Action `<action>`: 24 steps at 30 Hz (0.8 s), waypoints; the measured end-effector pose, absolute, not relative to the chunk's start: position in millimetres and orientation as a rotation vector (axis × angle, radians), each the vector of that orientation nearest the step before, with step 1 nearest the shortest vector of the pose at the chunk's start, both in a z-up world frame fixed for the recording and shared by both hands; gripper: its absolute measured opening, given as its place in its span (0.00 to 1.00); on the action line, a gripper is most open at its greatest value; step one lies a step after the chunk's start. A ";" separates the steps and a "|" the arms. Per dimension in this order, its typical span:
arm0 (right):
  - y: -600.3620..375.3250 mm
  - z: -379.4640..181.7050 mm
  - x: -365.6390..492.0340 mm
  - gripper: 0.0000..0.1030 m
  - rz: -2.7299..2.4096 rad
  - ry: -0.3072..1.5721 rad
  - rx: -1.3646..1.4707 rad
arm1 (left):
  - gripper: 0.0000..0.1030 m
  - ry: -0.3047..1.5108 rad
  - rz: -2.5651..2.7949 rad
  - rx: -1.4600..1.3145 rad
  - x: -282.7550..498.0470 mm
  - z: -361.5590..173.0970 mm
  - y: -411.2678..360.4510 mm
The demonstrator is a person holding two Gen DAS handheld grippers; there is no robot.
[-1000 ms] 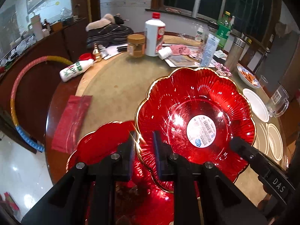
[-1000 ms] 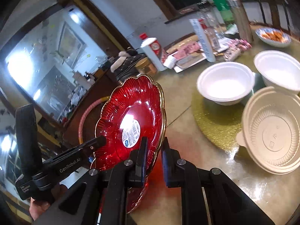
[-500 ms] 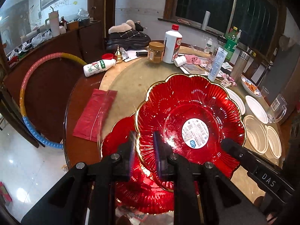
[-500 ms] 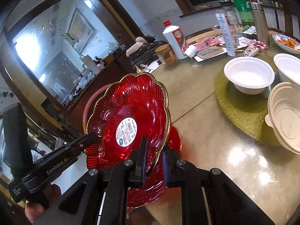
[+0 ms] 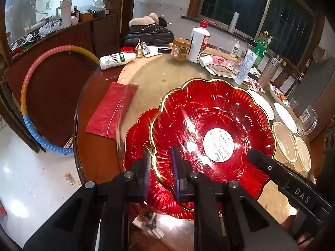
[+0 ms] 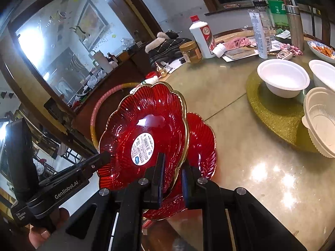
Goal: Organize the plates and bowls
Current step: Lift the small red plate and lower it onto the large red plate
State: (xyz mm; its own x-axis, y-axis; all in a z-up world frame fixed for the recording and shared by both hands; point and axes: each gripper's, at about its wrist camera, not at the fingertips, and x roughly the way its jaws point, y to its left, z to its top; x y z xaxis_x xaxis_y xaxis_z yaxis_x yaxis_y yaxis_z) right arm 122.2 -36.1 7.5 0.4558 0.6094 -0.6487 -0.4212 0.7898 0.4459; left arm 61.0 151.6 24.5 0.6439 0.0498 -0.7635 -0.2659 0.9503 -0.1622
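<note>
A red flower-shaped glass plate with a gold rim and a white label [image 5: 211,129] is held in the air by both grippers. My left gripper [image 5: 161,167] is shut on its near rim. My right gripper [image 6: 171,173] is shut on the opposite rim of the same plate [image 6: 144,133]. A second red plate [image 5: 138,140] lies on the table below it, near the table's edge; it also shows in the right wrist view [image 6: 201,146]. White bowls [image 6: 282,77] and ribbed white containers [image 6: 320,119] stand to the right on a gold mat [image 6: 272,108].
A round table [image 5: 163,77] holds a white liquor bottle [image 5: 197,41], a jar [image 5: 181,48], a lying bottle [image 5: 116,59], a red plastic bag [image 5: 111,108], papers and a glass mug [image 5: 307,121]. A hoop [image 5: 27,83] leans against a cabinet at the left.
Both grippers have lifted the upper red plate higher above the lower one and the table. The grip on both rims has not changed.
</note>
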 end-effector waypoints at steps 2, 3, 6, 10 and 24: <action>-33.0 6.4 119.6 0.13 0.647 0.897 0.229 | 0.15 0.854 0.186 -0.276 57.4 23.5 154.2; -31.4 5.9 118.4 0.13 0.648 0.899 0.225 | 0.15 0.854 0.188 -0.282 55.6 23.2 155.9; -28.0 5.3 114.9 0.13 0.650 0.901 0.217 | 0.15 0.848 0.191 -0.284 51.6 23.2 158.0; -26.9 5.7 112.3 0.13 0.650 0.902 0.211 | 0.15 0.840 0.192 -0.284 46.2 23.1 158.1; -29.2 0.3 110.6 0.14 0.655 0.917 0.208 | 0.15 0.863 0.194 -0.288 37.9 16.9 156.6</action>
State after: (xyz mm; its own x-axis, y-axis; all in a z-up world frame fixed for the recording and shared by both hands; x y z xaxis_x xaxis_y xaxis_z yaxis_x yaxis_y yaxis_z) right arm 110.6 -29.2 0.3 0.4314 0.6060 -0.6683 -0.4352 0.7887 0.4343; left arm 37.9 156.6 16.9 0.6364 0.0519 -0.7696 -0.2833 0.9437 -0.1706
